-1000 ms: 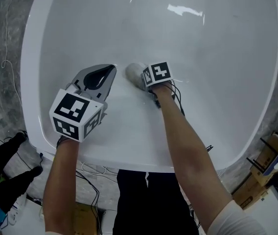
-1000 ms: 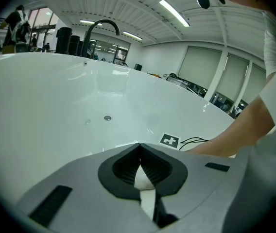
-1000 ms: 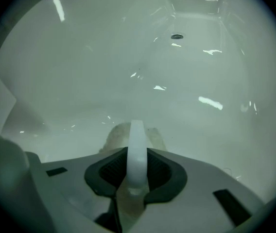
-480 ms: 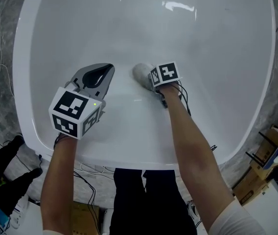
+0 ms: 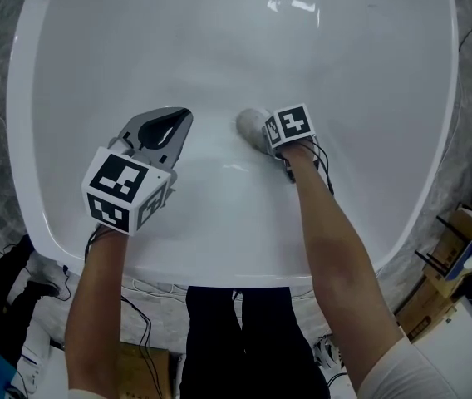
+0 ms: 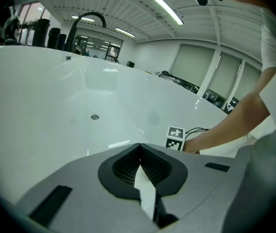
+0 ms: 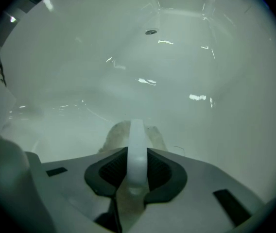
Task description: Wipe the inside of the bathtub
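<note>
Right gripper [image 5: 266,133] slides bit right, mid-frame, clamped on wiping pad [image 5: 249,123] against bathtub [image 5: 369,98]; left gripper [image 5: 175,128] centre-left, jaws pressed together, empty.

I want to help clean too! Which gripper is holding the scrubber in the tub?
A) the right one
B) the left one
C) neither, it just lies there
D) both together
A: the right gripper is closed on the scrubber by its white handle, while the left gripper is shut with nothing in it.
</note>
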`<move>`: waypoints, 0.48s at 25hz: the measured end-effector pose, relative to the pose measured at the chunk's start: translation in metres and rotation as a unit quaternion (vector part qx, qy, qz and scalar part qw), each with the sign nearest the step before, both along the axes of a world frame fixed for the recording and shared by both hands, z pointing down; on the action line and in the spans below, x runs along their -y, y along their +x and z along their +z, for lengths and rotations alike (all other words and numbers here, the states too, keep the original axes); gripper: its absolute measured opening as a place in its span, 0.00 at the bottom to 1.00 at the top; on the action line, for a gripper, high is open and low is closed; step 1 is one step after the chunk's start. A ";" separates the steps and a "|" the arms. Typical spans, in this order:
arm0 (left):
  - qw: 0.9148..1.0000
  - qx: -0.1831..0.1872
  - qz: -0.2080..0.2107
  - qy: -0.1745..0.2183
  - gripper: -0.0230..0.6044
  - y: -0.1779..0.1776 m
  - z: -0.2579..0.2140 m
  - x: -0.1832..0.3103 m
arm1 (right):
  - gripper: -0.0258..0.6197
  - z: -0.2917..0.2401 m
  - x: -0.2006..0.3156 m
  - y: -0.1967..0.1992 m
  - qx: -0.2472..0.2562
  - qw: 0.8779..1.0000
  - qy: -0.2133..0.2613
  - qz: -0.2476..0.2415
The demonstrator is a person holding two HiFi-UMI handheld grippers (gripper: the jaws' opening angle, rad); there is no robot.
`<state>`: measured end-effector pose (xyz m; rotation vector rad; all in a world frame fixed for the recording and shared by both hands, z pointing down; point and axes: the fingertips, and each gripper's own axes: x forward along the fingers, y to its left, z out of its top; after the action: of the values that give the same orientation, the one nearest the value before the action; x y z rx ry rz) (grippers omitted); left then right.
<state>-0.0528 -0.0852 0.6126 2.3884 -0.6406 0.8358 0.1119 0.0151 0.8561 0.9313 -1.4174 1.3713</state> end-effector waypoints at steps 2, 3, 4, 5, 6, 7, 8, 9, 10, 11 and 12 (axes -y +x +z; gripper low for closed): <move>1.000 -0.003 0.003 0.000 0.06 0.006 -0.001 -0.002 | 0.19 0.001 -0.005 0.011 -0.008 1.000 -0.004 -0.007; 1.000 -0.004 0.005 -0.001 0.06 0.009 -0.001 -0.002 | 0.19 0.001 -0.007 0.017 -0.012 1.000 -0.005 -0.011; 1.000 -0.005 0.008 0.000 0.06 0.012 -0.001 -0.003 | 0.19 0.001 -0.009 0.022 -0.016 1.000 -0.007 -0.013; 1.000 -0.006 0.011 0.000 0.06 0.014 -0.001 -0.004 | 0.19 0.001 -0.011 0.027 -0.020 1.000 -0.009 -0.017; 1.000 -0.006 0.014 0.000 0.06 0.017 -0.001 -0.005 | 0.19 0.002 -0.013 0.033 -0.025 0.999 -0.011 -0.021; 1.000 -0.007 0.017 0.000 0.06 0.020 0.000 -0.006 | 0.19 0.002 -0.016 0.039 -0.029 0.999 -0.013 -0.024; 1.000 -0.009 0.019 -0.001 0.06 0.024 -0.001 -0.007 | 0.19 0.002 -0.018 0.045 -0.033 0.999 -0.016 -0.026; 1.000 -0.010 0.021 -0.001 0.06 0.027 -0.001 -0.008 | 0.19 0.001 -0.021 0.051 -0.037 0.999 -0.018 -0.027; 1.000 -0.012 0.024 -0.002 0.06 0.031 -0.002 -0.008 | 0.19 0.001 -0.022 0.057 -0.041 0.999 -0.021 -0.027; 1.000 -0.012 0.027 -0.003 0.06 0.034 -0.002 -0.009 | 0.19 0.000 -0.024 0.062 -0.044 0.998 -0.023 -0.027; 0.999 -0.012 0.030 -0.003 0.06 0.036 -0.003 -0.010 | 0.19 -0.001 -0.026 0.066 -0.047 0.998 -0.026 -0.028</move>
<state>-0.0167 -0.0754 0.6099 2.4188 -0.5590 0.8317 0.1778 0.0406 0.8550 0.9041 -1.3228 1.3002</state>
